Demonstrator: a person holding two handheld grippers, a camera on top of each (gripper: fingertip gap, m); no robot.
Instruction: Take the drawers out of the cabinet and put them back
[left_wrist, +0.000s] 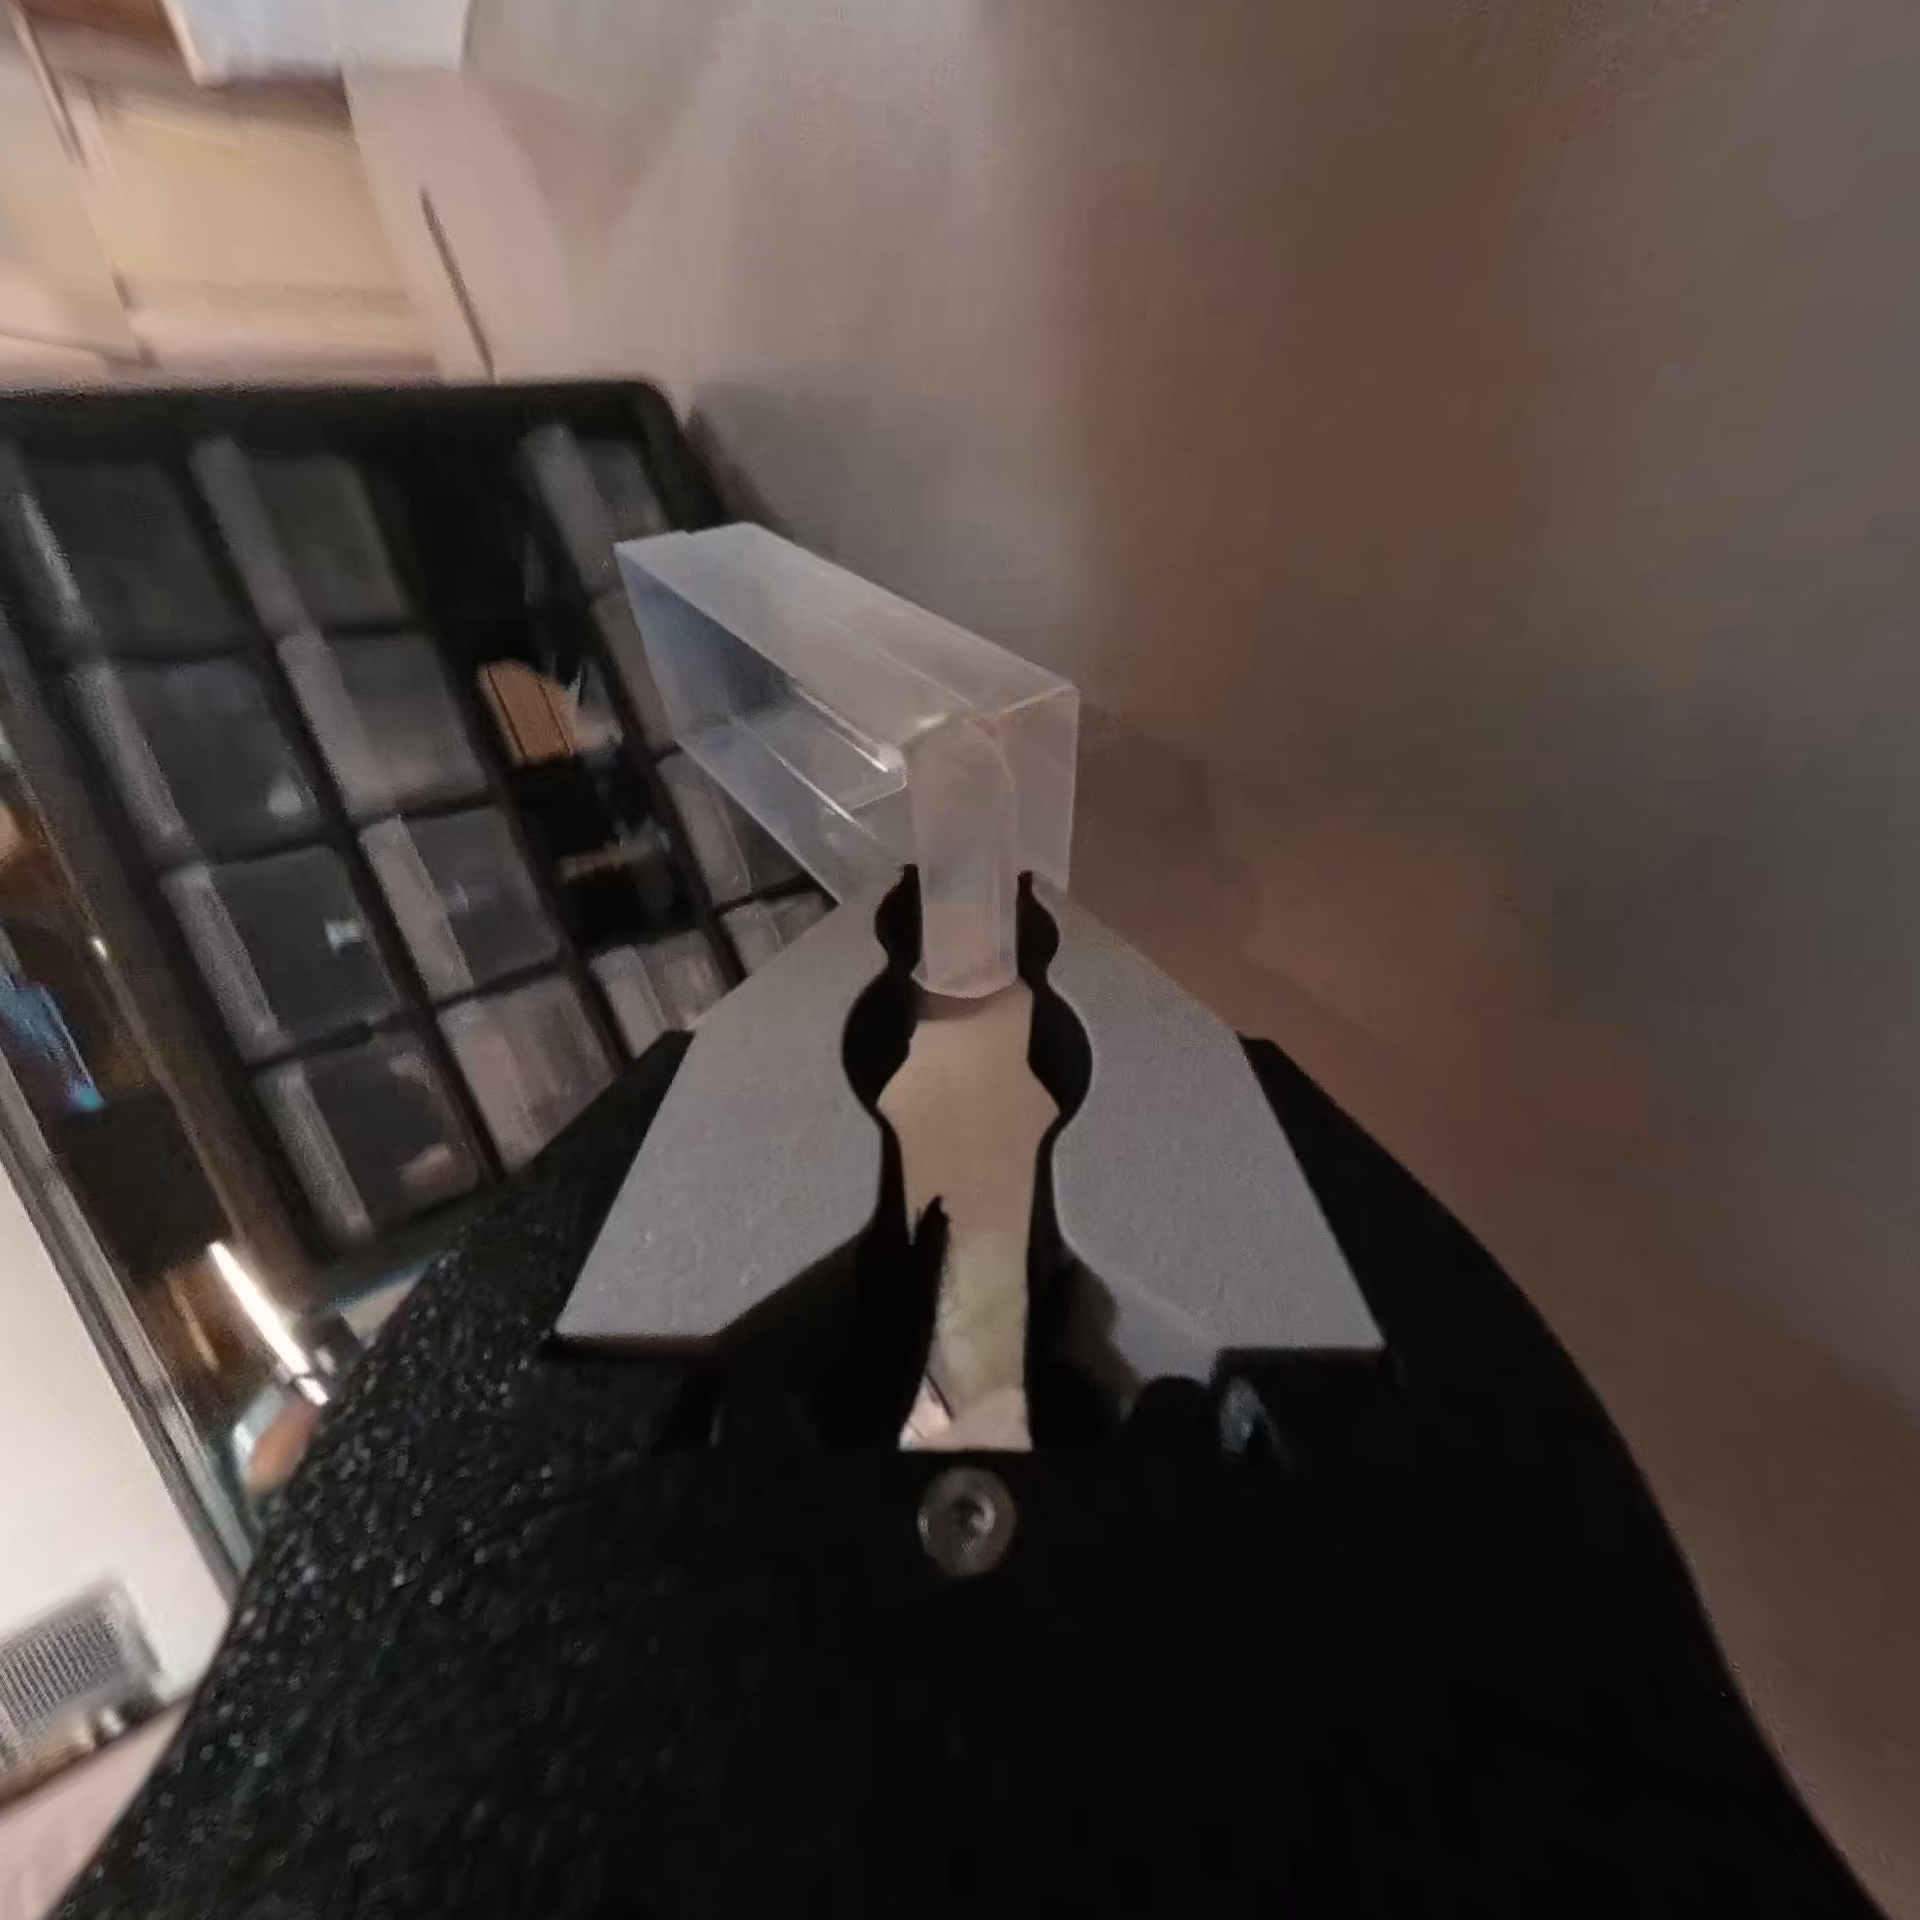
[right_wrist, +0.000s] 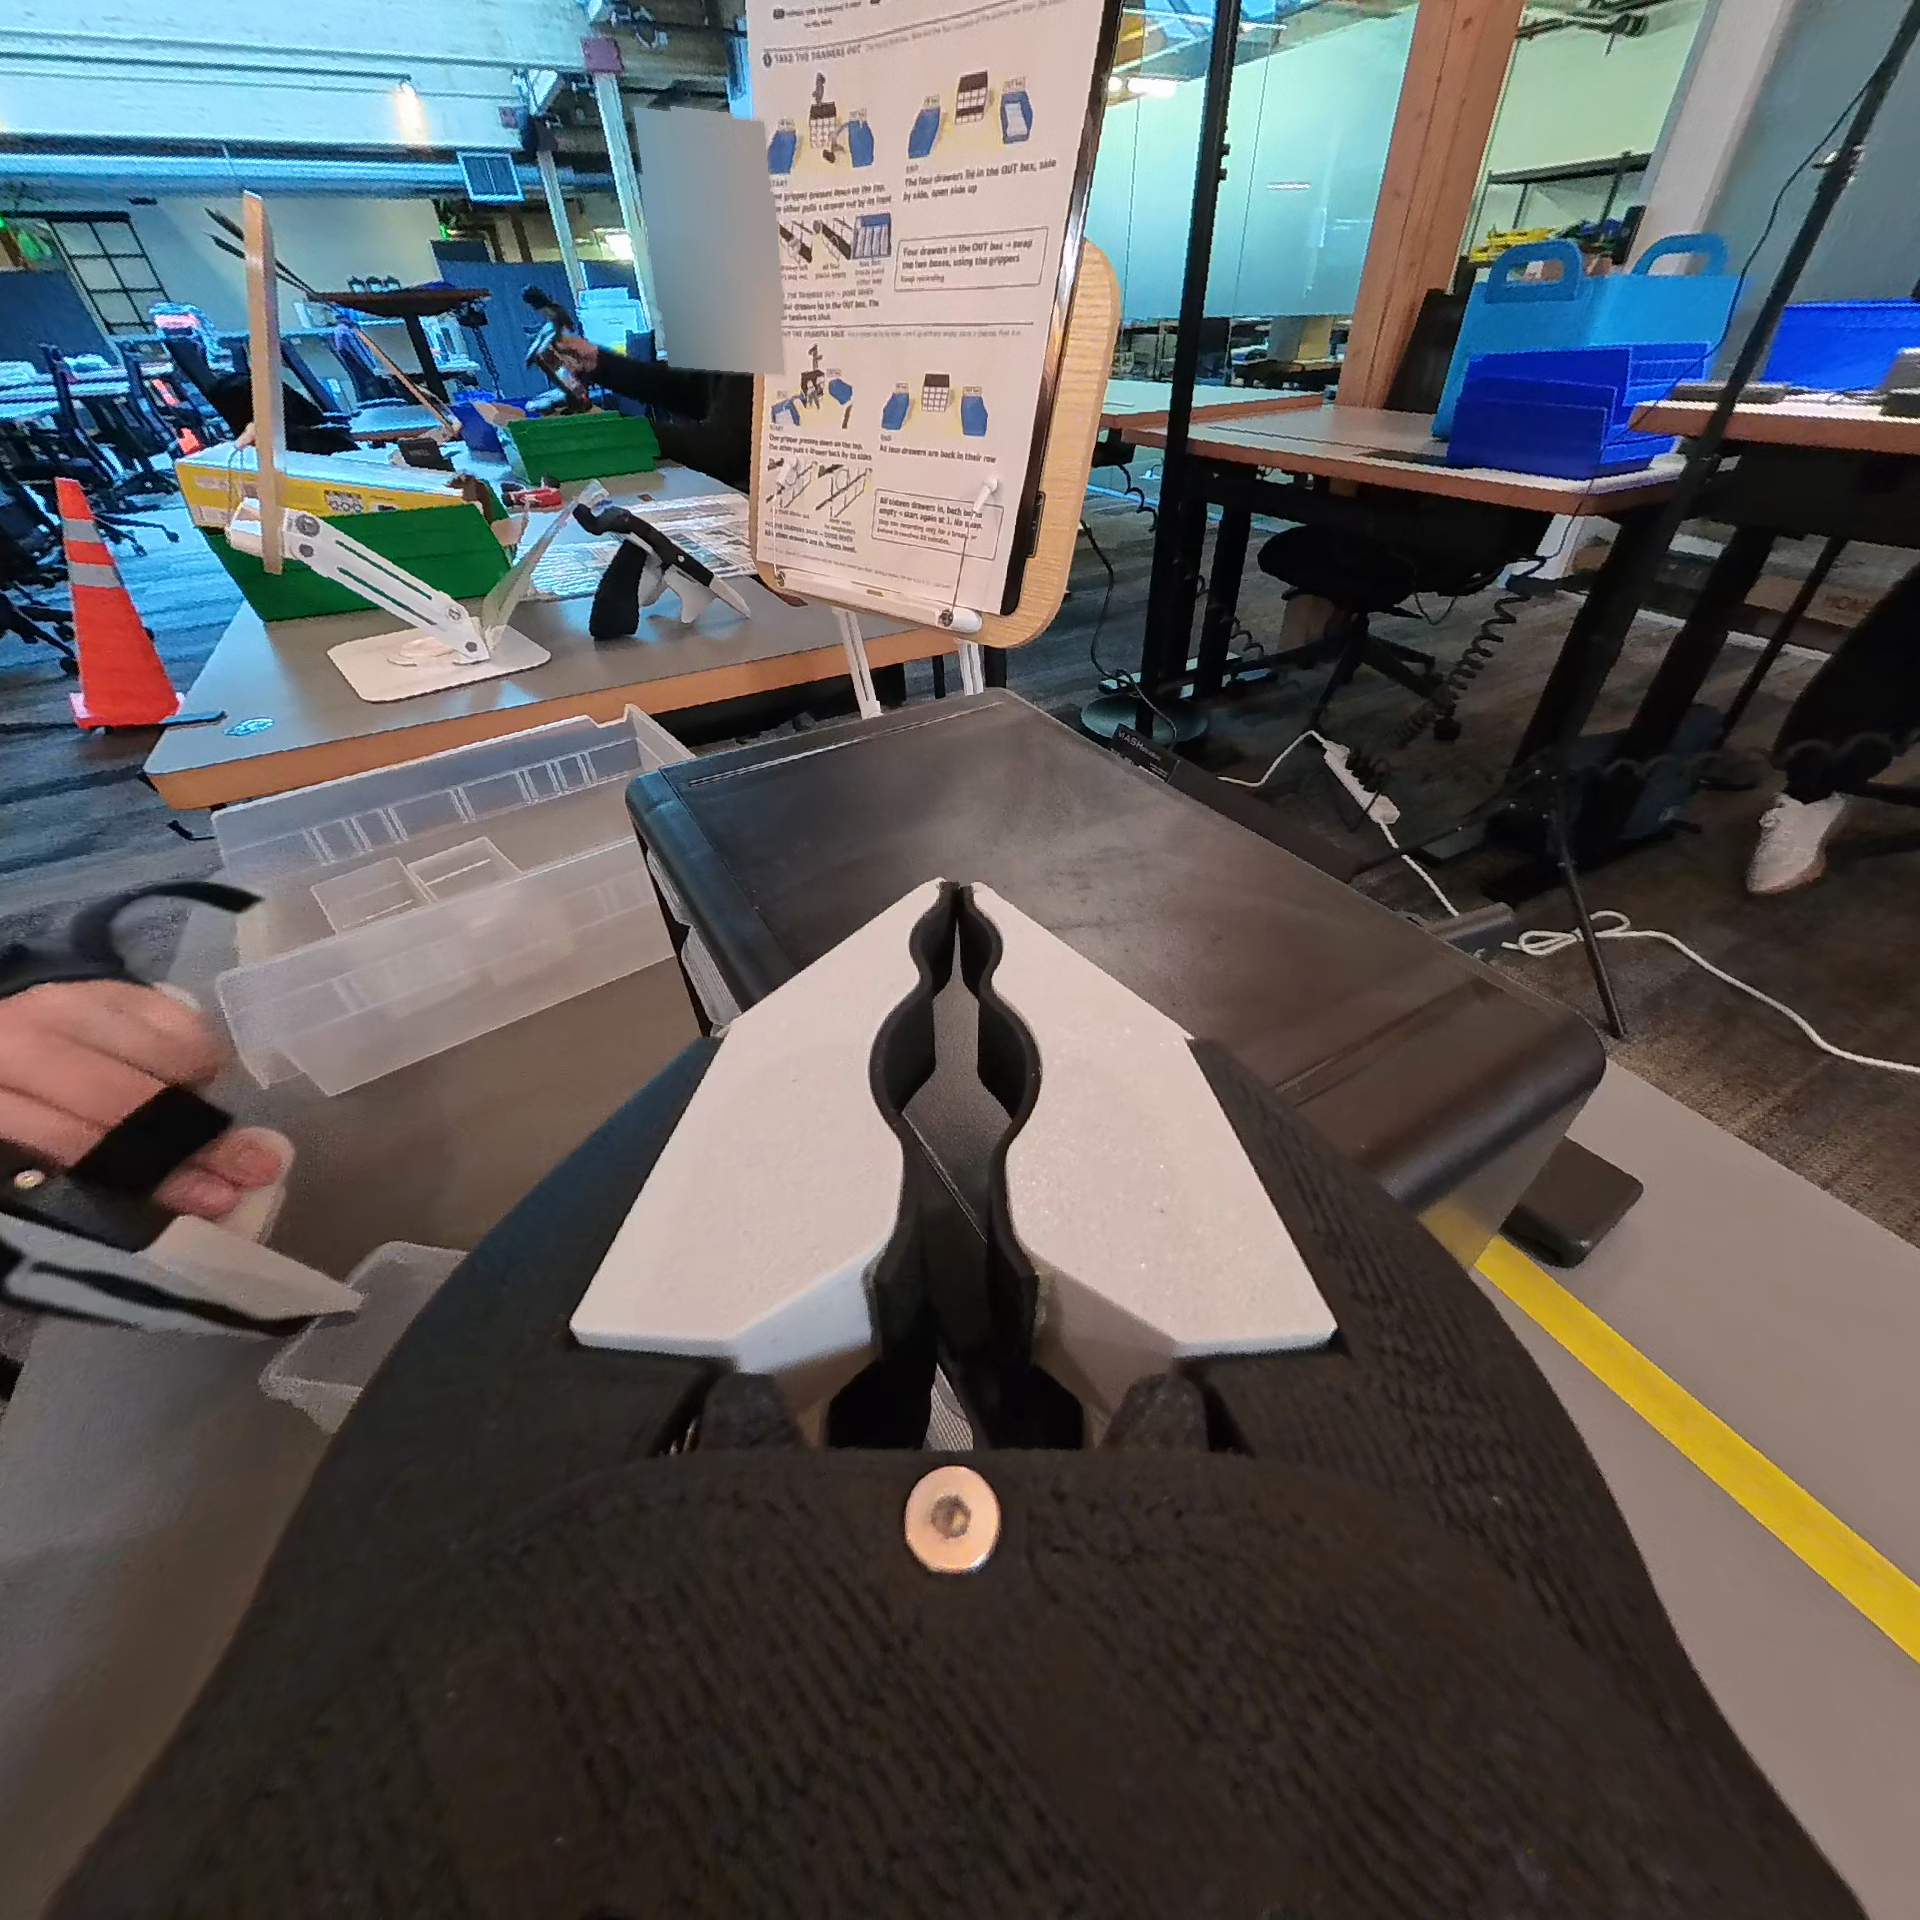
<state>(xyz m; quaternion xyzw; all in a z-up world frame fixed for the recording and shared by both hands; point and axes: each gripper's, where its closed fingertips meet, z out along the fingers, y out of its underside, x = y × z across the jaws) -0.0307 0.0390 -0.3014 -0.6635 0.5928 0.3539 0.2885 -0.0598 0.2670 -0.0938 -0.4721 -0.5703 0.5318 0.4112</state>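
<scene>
My left gripper (left_wrist: 966, 899) is shut on the front tab of a small clear plastic drawer (left_wrist: 831, 675) and holds it in the air, out of the cabinet and to the right of its front. The black cabinet (left_wrist: 343, 790) shows a grid of clear drawers, blurred and tilted in this view. In the right wrist view the cabinet's flat black top (right_wrist: 1122, 883) lies just under my right gripper (right_wrist: 956, 894), which is shut and empty; I cannot tell if it touches. The left gripper, held by a hand (right_wrist: 94, 1049), shows low at the left with the clear drawer (right_wrist: 332, 1340).
A clear plastic bin (right_wrist: 436, 904) with a few clear drawers in it stands left of the cabinet. An instruction sheet on a stand (right_wrist: 914, 312) rises behind. A yellow tape line (right_wrist: 1683, 1455) runs along the grey table (right_wrist: 1766, 1351) at right. Other desks and a person are farther back.
</scene>
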